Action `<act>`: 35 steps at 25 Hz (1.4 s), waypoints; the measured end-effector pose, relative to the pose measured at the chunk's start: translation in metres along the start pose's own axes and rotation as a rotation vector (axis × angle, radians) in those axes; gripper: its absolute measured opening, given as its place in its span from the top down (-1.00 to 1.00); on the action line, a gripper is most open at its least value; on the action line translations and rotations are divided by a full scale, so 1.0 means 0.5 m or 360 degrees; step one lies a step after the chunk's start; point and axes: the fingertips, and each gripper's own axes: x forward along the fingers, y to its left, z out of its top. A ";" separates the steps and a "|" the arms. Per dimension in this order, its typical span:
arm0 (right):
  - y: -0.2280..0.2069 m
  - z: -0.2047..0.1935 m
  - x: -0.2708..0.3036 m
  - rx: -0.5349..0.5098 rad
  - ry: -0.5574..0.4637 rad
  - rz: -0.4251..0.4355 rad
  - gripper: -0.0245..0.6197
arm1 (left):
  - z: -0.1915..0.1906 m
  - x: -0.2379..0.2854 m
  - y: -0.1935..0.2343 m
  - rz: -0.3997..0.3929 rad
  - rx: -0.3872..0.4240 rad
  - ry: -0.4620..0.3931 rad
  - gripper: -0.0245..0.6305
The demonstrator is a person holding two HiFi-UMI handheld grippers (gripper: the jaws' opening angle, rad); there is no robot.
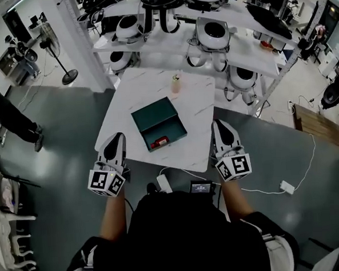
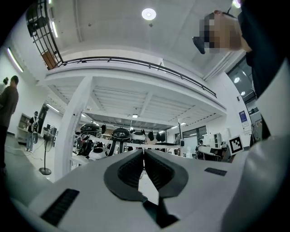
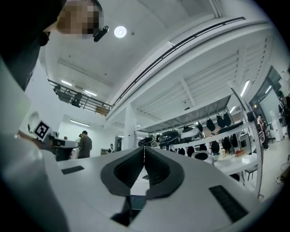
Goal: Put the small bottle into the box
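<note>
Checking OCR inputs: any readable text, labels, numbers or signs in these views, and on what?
No text reads clearly in any view.
Left cube, right cube: black-and-white square markers only, no letters.
Blue sign on the far wall: too small to read.
Bottle: any label is too small to read.
Screen at the table's near edge: too small to read.

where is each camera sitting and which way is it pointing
Head view: on the person's head, facing steeply down at the white table, green box and small bottle; both forearms, left gripper and right gripper show.
Left gripper view: on the left gripper, tilted up along its shut jaws toward shelves and ceiling; dark clothing upper right.
Right gripper view: likewise on the right gripper; dark clothing upper left.
Shared: all three show the shelves.
</note>
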 end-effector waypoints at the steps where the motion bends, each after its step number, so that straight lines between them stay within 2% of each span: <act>1: 0.005 0.001 -0.023 0.0030 -0.0001 0.0038 0.82 | 0.002 -0.020 -0.019 0.0013 -0.0007 0.0013 0.86; 4: 0.008 0.002 -0.082 0.0085 0.0007 0.0099 0.82 | 0.007 -0.059 -0.078 0.0031 -0.0009 0.0033 0.86; 6: 0.018 -0.009 -0.115 0.0042 0.0031 0.0148 0.82 | -0.005 -0.079 -0.121 0.0022 0.0005 0.0047 0.86; 9: 0.046 -0.050 -0.173 0.0001 0.0113 0.0201 0.82 | -0.051 -0.119 -0.183 -0.0065 0.0072 0.0129 0.86; 12: 0.057 -0.072 -0.217 0.0032 0.0166 0.0176 0.82 | -0.088 -0.144 -0.211 -0.0098 0.0072 0.0210 0.86; 16: 0.086 -0.081 -0.246 0.0054 0.0224 0.0180 0.82 | -0.095 -0.170 -0.224 -0.0119 0.0028 0.0212 0.86; 19: 0.108 -0.086 -0.263 0.0078 0.0256 0.0131 0.82 | -0.099 -0.182 -0.229 -0.0178 0.0021 0.0202 0.86; 24: 0.185 -0.094 -0.282 0.0032 0.0295 0.0065 0.82 | -0.088 -0.234 -0.221 -0.0287 0.0031 0.0150 0.86; 27: 0.238 -0.093 -0.292 0.0040 0.0293 0.0000 0.82 | -0.080 -0.286 -0.196 -0.0308 0.0013 0.0139 0.86; 35: 0.436 -0.117 -0.340 0.0004 0.0354 -0.0046 0.82 | -0.093 -0.477 -0.071 -0.0132 -0.0049 0.0123 0.86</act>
